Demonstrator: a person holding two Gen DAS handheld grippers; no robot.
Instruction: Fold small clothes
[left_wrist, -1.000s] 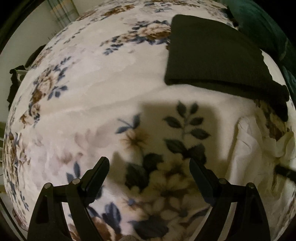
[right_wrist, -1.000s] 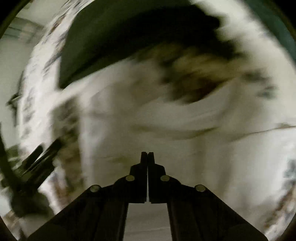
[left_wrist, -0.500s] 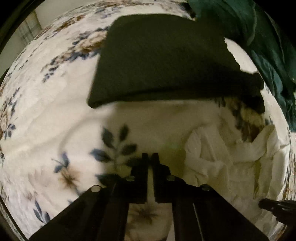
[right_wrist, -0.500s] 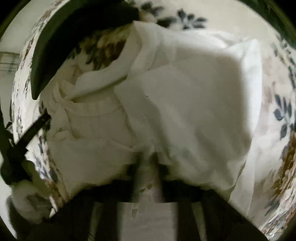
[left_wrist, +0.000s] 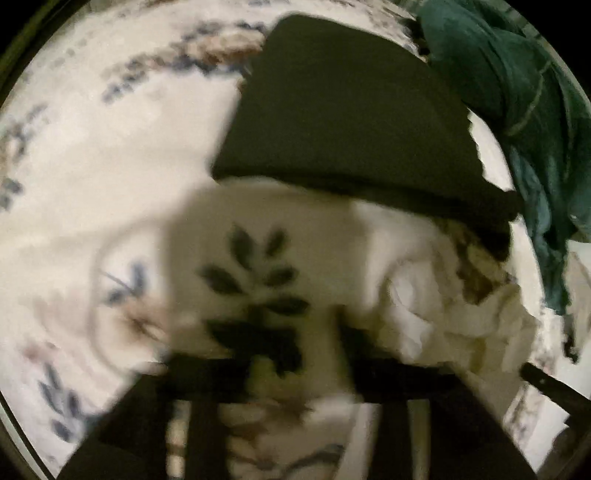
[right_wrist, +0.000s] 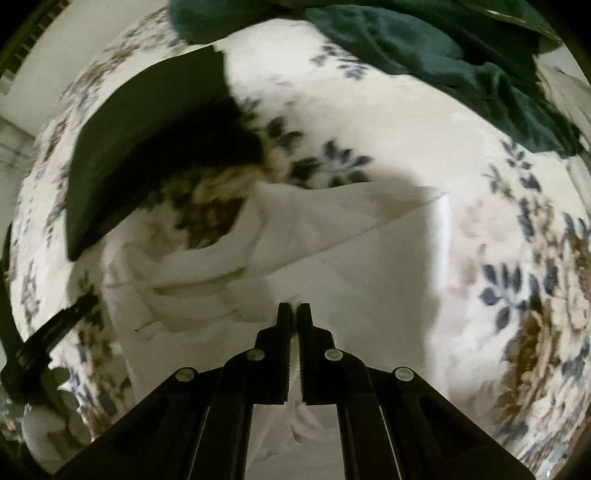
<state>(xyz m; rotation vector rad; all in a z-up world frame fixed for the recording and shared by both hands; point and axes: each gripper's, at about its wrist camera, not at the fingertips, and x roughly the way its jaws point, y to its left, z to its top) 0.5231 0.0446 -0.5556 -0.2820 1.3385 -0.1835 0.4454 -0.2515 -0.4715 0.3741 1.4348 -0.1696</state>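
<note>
Right tongs (right_wrist: 294, 314): pinching the white cloth (right_wrist: 229, 258), which hangs just in front.
Left tongs (left_wrist: 295, 339): opening, nothing between, only flowery blanket (left_wrist: 110, 166).
Dark folded cloth (left_wrist: 351, 122): past both tongs.

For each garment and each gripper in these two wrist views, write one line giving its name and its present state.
White garment: crumpled, unfolded, one edge pinched.
Dark folded cloth: folded flat on the floral blanket.
Teal garment: loose heap, unfolded.
Right gripper: shut on the white garment.
Left gripper: blurred, jaws opening, nothing between them.
</note>
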